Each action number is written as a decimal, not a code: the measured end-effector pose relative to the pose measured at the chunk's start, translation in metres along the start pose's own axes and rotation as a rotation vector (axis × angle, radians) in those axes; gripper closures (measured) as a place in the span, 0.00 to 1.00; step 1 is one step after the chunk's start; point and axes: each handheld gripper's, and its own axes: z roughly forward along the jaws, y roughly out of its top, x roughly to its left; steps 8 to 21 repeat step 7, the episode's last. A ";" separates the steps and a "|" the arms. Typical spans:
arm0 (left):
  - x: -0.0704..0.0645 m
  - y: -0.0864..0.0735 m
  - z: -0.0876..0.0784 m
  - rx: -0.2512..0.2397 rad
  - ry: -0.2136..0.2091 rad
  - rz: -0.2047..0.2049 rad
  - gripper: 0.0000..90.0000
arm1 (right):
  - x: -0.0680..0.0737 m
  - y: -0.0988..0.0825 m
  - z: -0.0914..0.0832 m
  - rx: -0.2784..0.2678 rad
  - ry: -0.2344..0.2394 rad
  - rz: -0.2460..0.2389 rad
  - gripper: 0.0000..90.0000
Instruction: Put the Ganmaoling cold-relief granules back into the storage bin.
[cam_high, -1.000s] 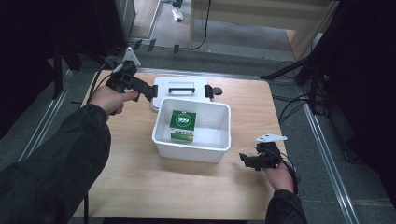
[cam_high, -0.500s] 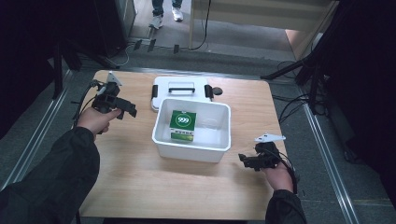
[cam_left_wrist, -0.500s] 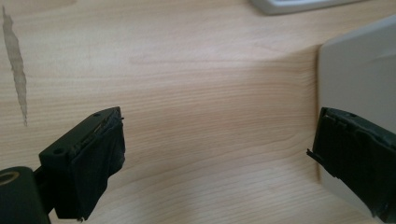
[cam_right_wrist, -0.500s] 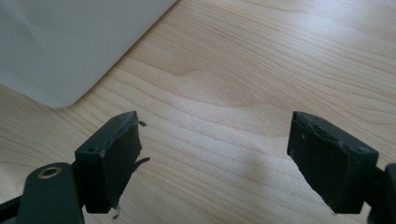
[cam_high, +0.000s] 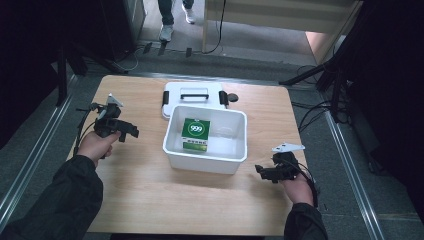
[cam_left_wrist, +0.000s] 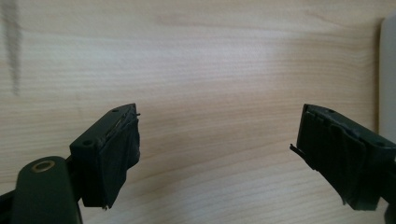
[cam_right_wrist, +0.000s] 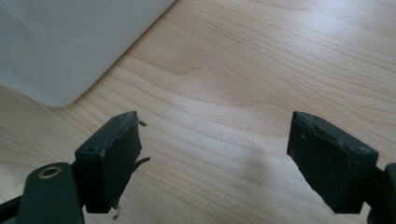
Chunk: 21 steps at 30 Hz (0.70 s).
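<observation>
White bin (cam_high: 206, 159) holds a green box (cam_high: 195, 134); both grippers gape empty.

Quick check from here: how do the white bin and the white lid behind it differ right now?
The white bin stands open-topped at the table's middle and holds a green box; the white lid lies flat behind it, against the bin's far wall, holding nothing. The lid carries a black handle and black side latches; the bin shows plain white walls. Both are white plastic, and neither gripper touches either.
</observation>
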 end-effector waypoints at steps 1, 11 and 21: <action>0.000 -0.003 0.002 0.002 0.006 0.003 0.15 | 0.000 0.000 0.000 0.000 -0.001 0.001 0.20; 0.003 -0.010 0.013 0.009 0.040 0.007 0.16 | 0.000 0.000 -0.001 -0.005 -0.005 0.003 0.20; 0.003 -0.010 0.013 0.009 0.040 0.007 0.16 | 0.000 0.000 -0.001 -0.005 -0.005 0.003 0.20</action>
